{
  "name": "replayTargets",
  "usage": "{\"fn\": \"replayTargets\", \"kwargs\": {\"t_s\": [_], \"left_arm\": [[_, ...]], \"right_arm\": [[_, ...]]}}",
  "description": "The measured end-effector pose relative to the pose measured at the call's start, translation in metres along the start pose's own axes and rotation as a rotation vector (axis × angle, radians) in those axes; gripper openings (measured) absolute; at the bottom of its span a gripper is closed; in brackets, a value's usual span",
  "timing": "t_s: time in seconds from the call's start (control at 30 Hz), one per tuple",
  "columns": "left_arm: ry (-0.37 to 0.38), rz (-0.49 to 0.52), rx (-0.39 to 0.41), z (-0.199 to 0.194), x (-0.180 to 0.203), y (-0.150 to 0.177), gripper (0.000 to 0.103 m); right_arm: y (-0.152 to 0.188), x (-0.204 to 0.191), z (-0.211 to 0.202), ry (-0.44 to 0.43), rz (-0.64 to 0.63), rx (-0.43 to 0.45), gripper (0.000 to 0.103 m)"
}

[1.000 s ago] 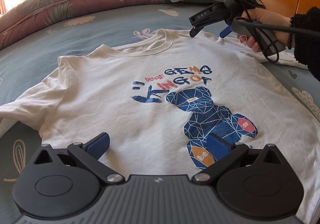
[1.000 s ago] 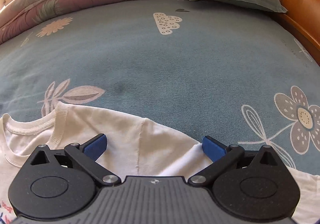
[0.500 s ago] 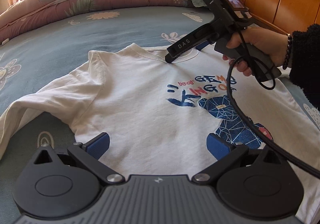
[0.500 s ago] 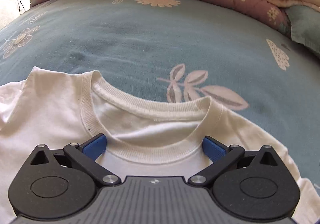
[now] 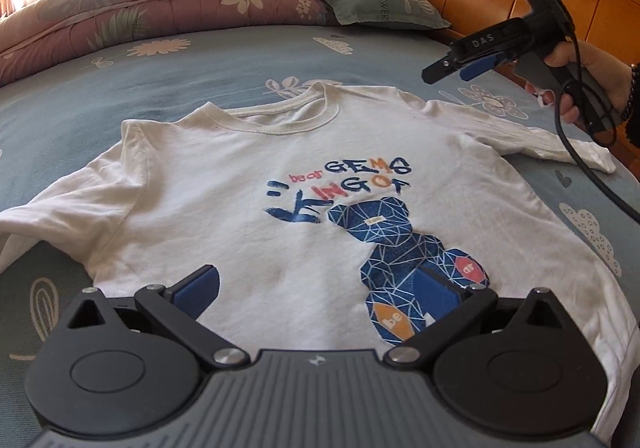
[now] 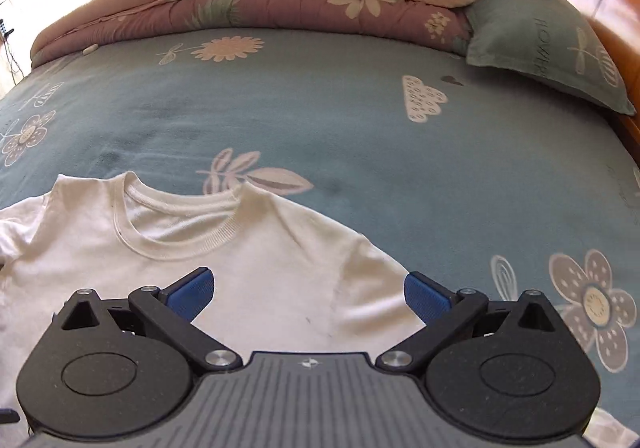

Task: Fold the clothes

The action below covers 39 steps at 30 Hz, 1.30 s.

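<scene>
The left gripper [image 5: 316, 288] has its jaws wide apart above the T-shirt [image 5: 248, 216], holding nothing. The right gripper [image 6: 308, 292] is the same (near the collar). The white shirt lies flat on the bed [image 6: 360, 136], print upward.

T-shirt [image 5: 304, 168] hem behind left gripper [image 5: 316, 288]; left sleeve end off-frame.

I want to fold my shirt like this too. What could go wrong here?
The T-shirt's left sleeve droops crumpled toward the bed's edge, so a fold might trap wrinkles. The right gripper's cable lies across the other sleeve and could snag it. Both grippers are open and hold nothing, so a shallow pinch may slip.
</scene>
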State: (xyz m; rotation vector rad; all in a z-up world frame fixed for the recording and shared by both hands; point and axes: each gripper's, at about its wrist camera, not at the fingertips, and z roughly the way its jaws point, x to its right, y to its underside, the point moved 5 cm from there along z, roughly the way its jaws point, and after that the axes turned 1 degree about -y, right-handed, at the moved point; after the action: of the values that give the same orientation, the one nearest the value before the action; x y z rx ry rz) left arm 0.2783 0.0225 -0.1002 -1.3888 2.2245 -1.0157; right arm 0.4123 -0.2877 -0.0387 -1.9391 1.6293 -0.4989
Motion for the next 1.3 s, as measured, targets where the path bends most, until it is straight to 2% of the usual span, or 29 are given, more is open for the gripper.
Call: {"fn": "replayTargets", "kwargs": {"t_s": [0.1, 0.2, 0.3, 0.4, 0.77, 0.93, 1.07, 1.13, 1.2, 1.27, 1.3], "left_arm": [[0.026, 0.038, -0.016, 0.006, 0.016, 0.003, 0.102], [0.042, 0.075, -0.04, 0.015, 0.028, 0.009, 0.102], [0.027, 0.103, -0.048, 0.023, 0.034, 0.014, 0.102], [0.028, 0.1, -0.044, 0.023, 0.033, 0.014, 0.102], [0.037, 0.101, -0.031, 0.026, 0.031, 0.012, 0.102], [0.037, 0.101, -0.035, 0.025, 0.031, 0.012, 0.102], [0.033, 0.098, -0.036, 0.025, 0.031, 0.012, 0.102], [0.03, 0.097, -0.035, 0.026, 0.031, 0.012, 0.102], [0.029, 0.097, -0.034, 0.026, 0.031, 0.012, 0.102], [0.029, 0.096, -0.034, 0.026, 0.031, 0.012, 0.102], [0.029, 0.097, -0.034, 0.026, 0.031, 0.012, 0.102]], "right_arm": [[0.036, 0.039, -0.024, -0.024, 0.117, -0.014, 0.103], [0.07, 0.065, -0.027, -0.058, 0.241, -0.014, 0.103], [0.105, 0.085, -0.015, -0.019, 0.329, -0.047, 0.103], [0.124, 0.086, -0.024, -0.036, 0.326, 0.024, 0.103], [0.092, 0.104, 0.015, 0.328, 0.309, -0.064, 0.103], [0.085, 0.156, 0.014, 0.312, 0.412, 0.015, 0.103], [0.091, 0.173, -0.017, 0.299, 0.571, 0.043, 0.103], [0.096, 0.16, -0.028, 0.21, 0.569, 0.057, 0.103], [0.1, 0.139, -0.031, 0.15, 0.515, 0.041, 0.103], [0.103, 0.122, -0.028, 0.177, 0.431, 0.024, 0.103], [0.106, 0.119, -0.023, 0.237, 0.381, 0.006, 0.103]]}}
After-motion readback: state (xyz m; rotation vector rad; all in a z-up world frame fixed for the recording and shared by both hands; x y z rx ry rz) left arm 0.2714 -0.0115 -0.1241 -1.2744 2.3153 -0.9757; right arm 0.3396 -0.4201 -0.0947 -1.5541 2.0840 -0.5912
